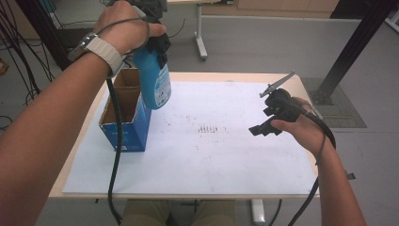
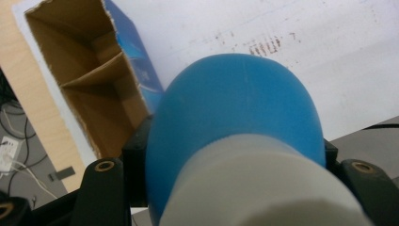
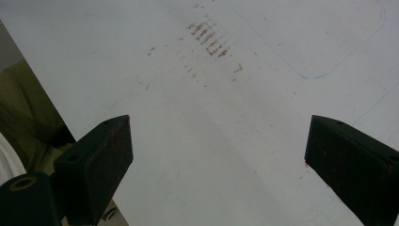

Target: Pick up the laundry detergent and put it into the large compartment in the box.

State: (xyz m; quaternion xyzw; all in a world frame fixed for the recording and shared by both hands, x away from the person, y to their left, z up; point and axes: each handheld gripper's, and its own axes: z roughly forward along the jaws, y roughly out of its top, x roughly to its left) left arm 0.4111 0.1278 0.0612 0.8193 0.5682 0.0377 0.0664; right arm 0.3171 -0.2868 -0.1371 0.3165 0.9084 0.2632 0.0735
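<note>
A blue bottle (image 1: 154,82) with a white cap hangs tilted in the air above a blue cardboard box (image 1: 126,120). My left gripper (image 1: 157,44) is shut on the bottle's upper part. In the left gripper view the bottle (image 2: 235,103) sits between both jaws, and the box (image 2: 84,80) lies below it, its top torn off and brown dividers inside. My right gripper (image 1: 261,121) hovers over the right side of the white sheet (image 1: 211,160). In the right gripper view that gripper (image 3: 219,146) is open, with nothing between its jaws.
The white sheet covers most of a wooden table (image 1: 77,157) and carries brown smudges (image 1: 209,129) near its middle. The box stands at the sheet's left edge. A black cable (image 1: 115,155) trails down past the box. A black frame post (image 1: 357,42) rises at the far right.
</note>
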